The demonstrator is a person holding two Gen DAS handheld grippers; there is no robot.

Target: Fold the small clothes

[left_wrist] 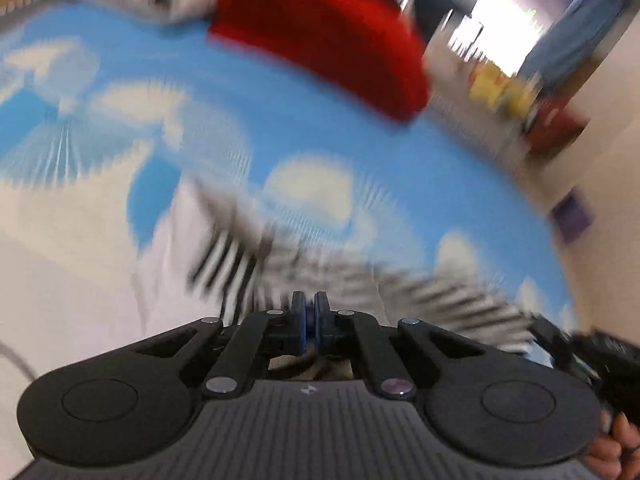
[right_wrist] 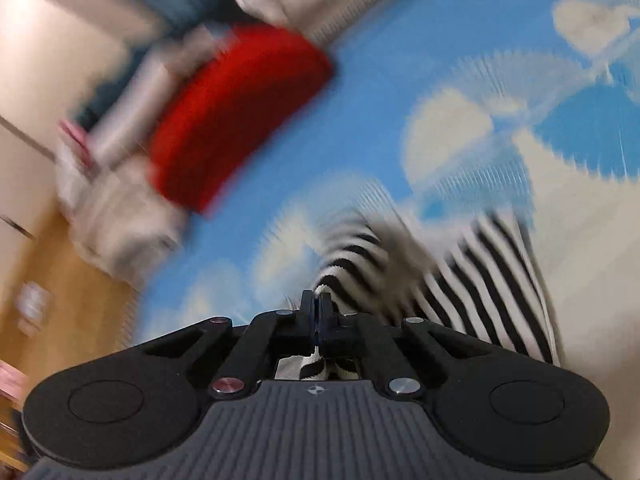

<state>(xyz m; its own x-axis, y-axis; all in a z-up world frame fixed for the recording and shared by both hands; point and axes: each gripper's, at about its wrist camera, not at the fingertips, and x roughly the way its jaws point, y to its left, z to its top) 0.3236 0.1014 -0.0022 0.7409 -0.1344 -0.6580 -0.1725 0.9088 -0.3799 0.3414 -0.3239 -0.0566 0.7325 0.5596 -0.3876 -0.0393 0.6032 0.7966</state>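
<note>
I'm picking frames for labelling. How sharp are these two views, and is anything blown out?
Left wrist: heavy motion blur smears the striped cloth, red cloth and cloud sheet; only the gripper body is crisp; the window is blown out. Right wrist: same blur, stripes partly readable, no strong glare.

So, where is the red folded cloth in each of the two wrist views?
Left wrist view: the red folded cloth lies at top centre, on the far side of the sky-print sheet.
Right wrist view: the red folded cloth is upper left of centre.
Shared landmark: the black-and-white striped garment just ahead of both grippers.
</note>
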